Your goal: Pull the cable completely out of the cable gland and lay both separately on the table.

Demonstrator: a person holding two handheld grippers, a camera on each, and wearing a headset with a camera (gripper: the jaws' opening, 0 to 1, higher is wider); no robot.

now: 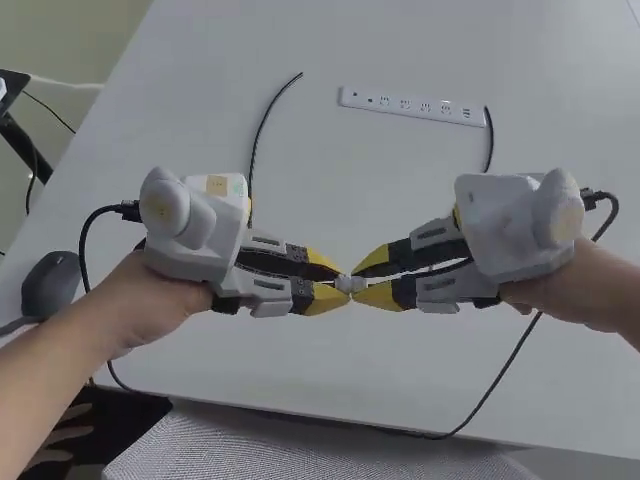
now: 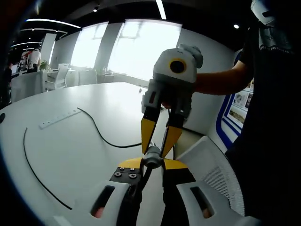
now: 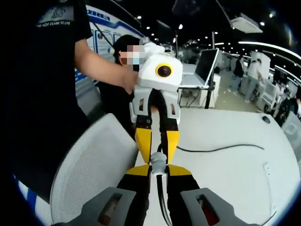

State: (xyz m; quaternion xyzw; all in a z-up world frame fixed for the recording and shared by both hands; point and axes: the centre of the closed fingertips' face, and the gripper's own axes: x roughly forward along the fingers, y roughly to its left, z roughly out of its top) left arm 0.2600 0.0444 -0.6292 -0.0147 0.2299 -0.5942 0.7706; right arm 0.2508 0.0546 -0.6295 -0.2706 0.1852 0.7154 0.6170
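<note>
Head view. The left gripper (image 1: pixel 332 284) and the right gripper (image 1: pixel 360 281) meet tip to tip in the air above the near strip of the white rectangular tabletop (image 1: pixel 400 180). The small whitish plastic cable gland (image 1: pixel 345 284) is held between the two tips, clear of the surface.

- **Left jaws:** clenched on the cable gland.
- **Right jaws:** clenched on the thin pale cable (image 1: pixel 420 270) just where it enters the gland. From there the cable runs back along the gap between these jaws, so it is still seated in the gland.

The near tabletop edge passes just below the hands. A white mesh chair back (image 1: pixel 300 452) lies beyond that edge, under the grippers. The right gripper's black lead (image 1: pixel 520 345) trails across the near edge and hangs over it.

Ahead of the grippers the tabletop is broad and bare. Well beyond them, toward the far side, lie a long white power strip (image 1: pixel 410 104) and a thin black cord (image 1: pixel 258 135). The cord curves from mid-table toward the left gripper. A grey computer mouse (image 1: pixel 50 283) rests at the left edge, near the left forearm.

Left gripper view. The gland sits between this gripper's own yellow tips, and the right gripper's jaws come down on it from above.

Right gripper view. The cable descends from the gland between this gripper's own jaws. The left gripper comes in from above, and the mesh chair is close on the left.
</note>
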